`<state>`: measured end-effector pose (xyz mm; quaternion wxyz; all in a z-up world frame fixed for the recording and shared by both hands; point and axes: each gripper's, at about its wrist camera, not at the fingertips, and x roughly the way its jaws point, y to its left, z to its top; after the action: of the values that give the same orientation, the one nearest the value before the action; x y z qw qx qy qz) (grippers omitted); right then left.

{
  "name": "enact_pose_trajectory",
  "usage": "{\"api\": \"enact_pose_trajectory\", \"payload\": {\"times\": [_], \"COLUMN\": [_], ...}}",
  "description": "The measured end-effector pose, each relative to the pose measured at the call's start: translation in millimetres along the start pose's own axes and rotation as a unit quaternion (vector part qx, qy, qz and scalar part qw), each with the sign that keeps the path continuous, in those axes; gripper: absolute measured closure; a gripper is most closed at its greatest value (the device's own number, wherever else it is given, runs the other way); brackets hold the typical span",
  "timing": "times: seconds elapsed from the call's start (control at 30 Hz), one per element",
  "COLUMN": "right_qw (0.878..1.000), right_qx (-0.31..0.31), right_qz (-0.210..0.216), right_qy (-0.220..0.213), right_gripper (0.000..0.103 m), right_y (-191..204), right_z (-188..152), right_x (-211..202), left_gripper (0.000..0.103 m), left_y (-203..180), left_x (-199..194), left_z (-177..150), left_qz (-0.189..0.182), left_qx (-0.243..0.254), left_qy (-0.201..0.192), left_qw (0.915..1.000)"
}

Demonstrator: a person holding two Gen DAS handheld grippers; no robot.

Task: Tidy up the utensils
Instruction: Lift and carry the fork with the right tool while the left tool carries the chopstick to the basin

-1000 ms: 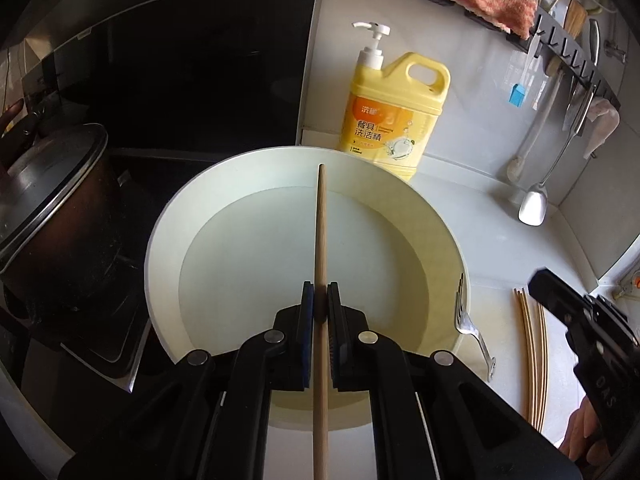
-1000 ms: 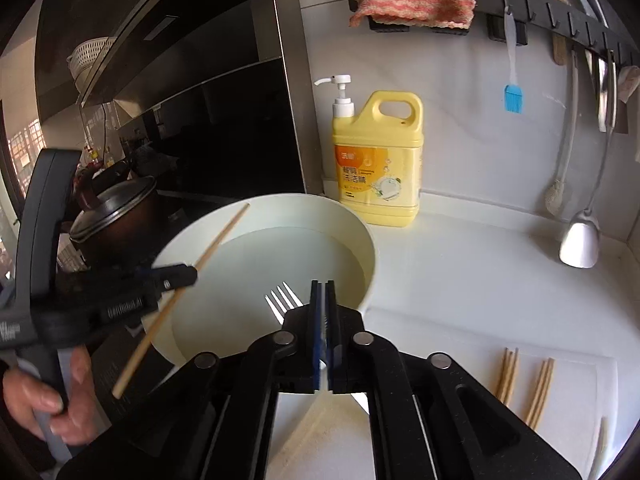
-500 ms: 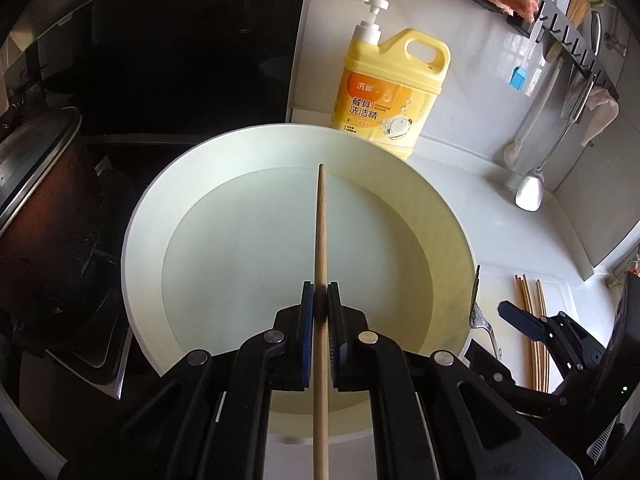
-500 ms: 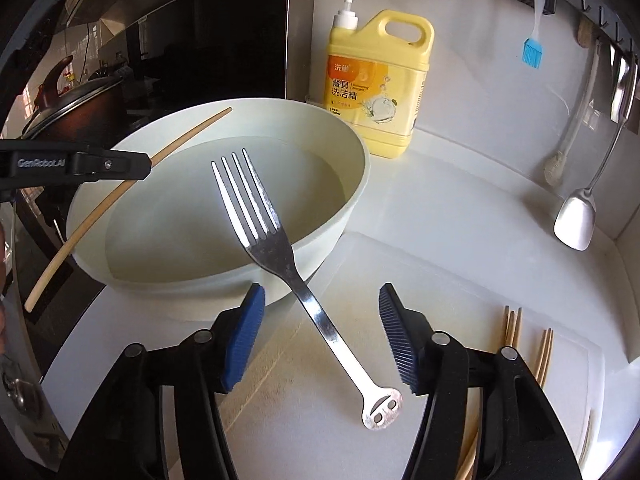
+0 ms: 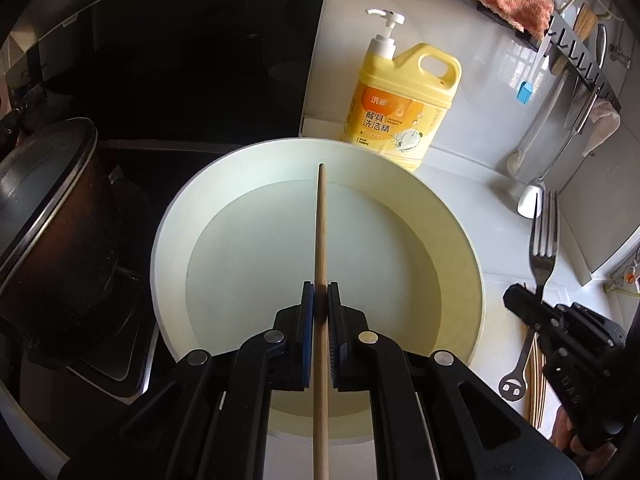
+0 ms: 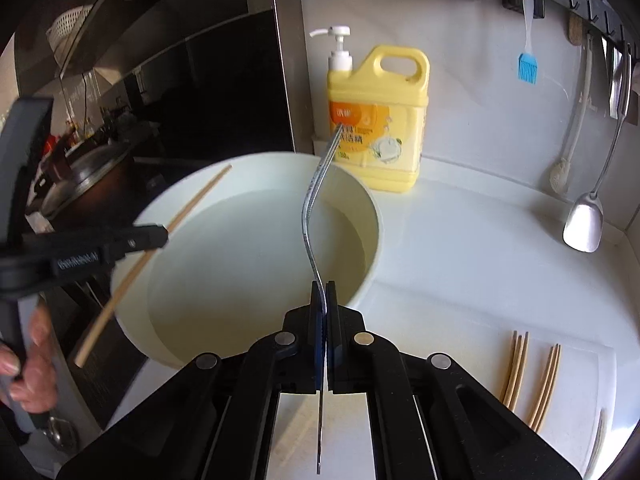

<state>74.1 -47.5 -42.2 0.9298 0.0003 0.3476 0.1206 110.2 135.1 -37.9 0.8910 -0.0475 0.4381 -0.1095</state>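
Now the fork [image 6: 311, 216] is back in my right gripper [image 6: 324, 300]: half a second ago it lay loose on the white cutting board [image 6: 472, 344] between spread jaws, and at this moment the jaws are closed on its handle, the fork lifted edge-on with its tines up near the rim of the white basin [image 6: 362, 200]. The left wrist view confirms it, showing the fork clear of the board beside the basin. My left gripper [image 5: 321, 308] has not changed its hold; its jaws stay clamped on a single wooden chopstick [image 5: 321, 240], which points out over the basin's interior without touching it. I read this as the fork re-grasped after a release, so both utensils are now in hand and neither is sorted yet. Two pairs of chopsticks [image 6: 532, 376] lie on the board to the right, well apart from the fork. Behind the basin on the worktop [image 6: 480, 220] stands the yellow detergent bottle [image 6: 380, 120].
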Motion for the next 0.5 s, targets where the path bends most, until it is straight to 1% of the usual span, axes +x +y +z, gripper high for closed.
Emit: {"api": "enact_pose_trajectory", "payload": {"times": [0.13, 0.23, 0.37, 0.43, 0.5], "right_qw": [0.999, 0.997, 0.993, 0.991, 0.987], "right_qx": [0.016, 0.041, 0.080, 0.092, 0.115], "right_qz": [0.041, 0.068, 0.082, 0.076, 0.076], "right_qy": [-0.022, -0.013, 0.036, 0.060, 0.085], "right_gripper": [0.101, 0.101, 0.102, 0.102, 0.101], "right_y": [16, 27, 33, 35, 32], "right_z": [36, 56, 63, 65, 65], "right_x": [-2, 15, 57, 75, 91], "left_gripper": [0.096, 0.096, 0.096, 0.096, 0.096], "left_y": [11, 17, 25, 28, 29], "left_x": [-6, -4, 12, 24, 36], "left_z": [12, 22, 32, 37, 40], "left_qz": [0.003, 0.005, -0.005, -0.009, -0.010], "left_qx": [-0.007, -0.009, -0.025, -0.033, -0.035], "left_qy": [-0.006, -0.007, 0.005, 0.016, 0.030], "left_qw": [1.0000, 0.9999, 0.9997, 0.9993, 0.9989]}}
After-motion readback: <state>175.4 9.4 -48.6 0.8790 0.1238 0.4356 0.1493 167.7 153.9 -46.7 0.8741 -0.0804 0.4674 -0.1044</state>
